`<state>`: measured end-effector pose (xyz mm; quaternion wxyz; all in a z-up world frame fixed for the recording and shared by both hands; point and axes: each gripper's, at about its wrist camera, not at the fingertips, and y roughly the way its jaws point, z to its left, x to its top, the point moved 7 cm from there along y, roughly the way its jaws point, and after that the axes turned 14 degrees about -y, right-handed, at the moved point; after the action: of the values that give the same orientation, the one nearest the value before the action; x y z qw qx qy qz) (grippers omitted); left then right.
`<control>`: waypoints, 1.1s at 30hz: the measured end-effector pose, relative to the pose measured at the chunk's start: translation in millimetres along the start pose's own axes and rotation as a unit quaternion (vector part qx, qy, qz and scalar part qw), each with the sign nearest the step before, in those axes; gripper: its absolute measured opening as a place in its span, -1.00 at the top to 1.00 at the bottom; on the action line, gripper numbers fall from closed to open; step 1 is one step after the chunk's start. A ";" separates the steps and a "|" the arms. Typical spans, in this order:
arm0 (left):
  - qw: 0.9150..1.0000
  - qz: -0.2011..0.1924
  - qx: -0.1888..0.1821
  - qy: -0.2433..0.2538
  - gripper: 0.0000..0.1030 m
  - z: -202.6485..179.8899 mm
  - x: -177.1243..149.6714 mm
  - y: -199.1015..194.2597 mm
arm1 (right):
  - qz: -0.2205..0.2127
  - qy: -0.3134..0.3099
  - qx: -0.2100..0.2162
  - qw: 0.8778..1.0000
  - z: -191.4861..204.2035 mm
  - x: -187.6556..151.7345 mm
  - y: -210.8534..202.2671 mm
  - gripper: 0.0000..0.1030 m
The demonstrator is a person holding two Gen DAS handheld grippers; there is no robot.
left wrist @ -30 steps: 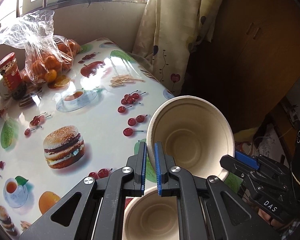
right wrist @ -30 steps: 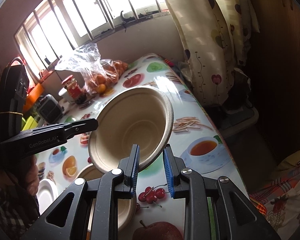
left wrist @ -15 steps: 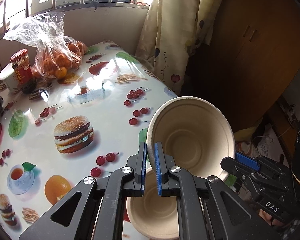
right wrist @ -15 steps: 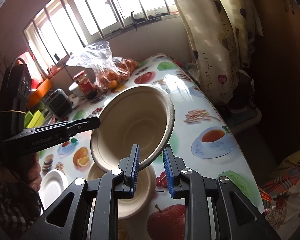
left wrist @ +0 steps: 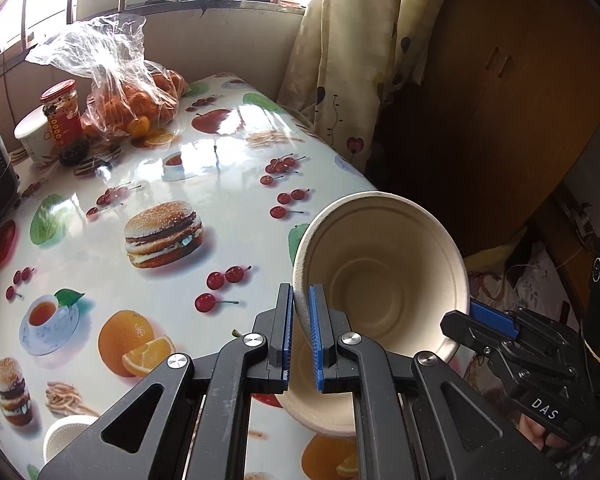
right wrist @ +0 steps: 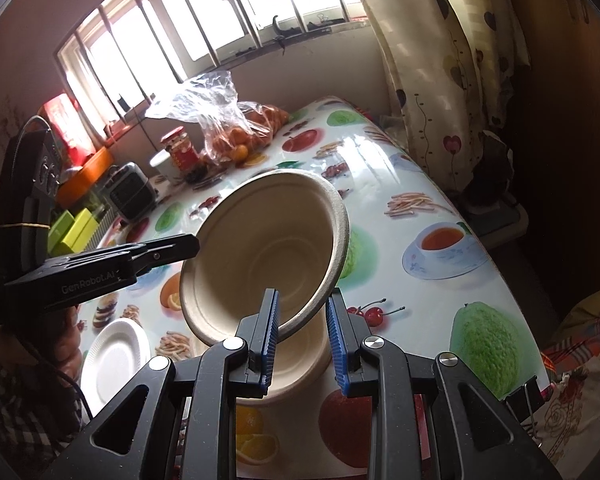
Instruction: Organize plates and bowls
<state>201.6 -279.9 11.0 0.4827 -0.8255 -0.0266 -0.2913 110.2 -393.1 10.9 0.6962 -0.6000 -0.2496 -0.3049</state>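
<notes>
Two grippers clamp one beige pulp bowl (left wrist: 384,276) by opposite rim edges: left gripper (left wrist: 299,328) closed on the rim at centre of the left wrist frame, right gripper (right wrist: 302,334) closed on the rim at lower centre of its frame. Bowl is tilted, lifted above a second beige bowl (right wrist: 300,364) on the fruit-print table (left wrist: 228,208); white foam plate (right wrist: 112,354) lower left, orange bag (left wrist: 128,100) upper left

Barred window (right wrist: 228,28) – bright daylight in. Patterned curtain (right wrist: 440,60) to its right, dark wooden cabinet (left wrist: 500,100) beside. Table (left wrist: 228,200) – glossy food-print cover.
</notes>
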 end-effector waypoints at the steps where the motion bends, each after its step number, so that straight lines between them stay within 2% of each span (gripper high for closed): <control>1: 1.000 0.000 -0.001 0.000 0.84 0.5 -2.2 -0.6 | 0.000 0.000 0.000 1.000 0.8 -1.2 -0.3 0.55; 19: 1.000 0.014 0.011 -0.014 0.84 21.6 -32.4 -2.1 | 0.020 0.002 0.014 1.000 19.4 -27.7 9.0 0.55; 33: 0.999 0.026 0.016 -0.019 0.84 27.8 -44.1 3.4 | 0.031 0.003 0.015 0.999 24.3 -38.0 14.9 0.53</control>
<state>178.8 -248.6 -24.1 0.5028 -0.8234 -0.0190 -0.2625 95.2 -362.9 -22.6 0.7150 -0.5961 -0.2329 -0.2815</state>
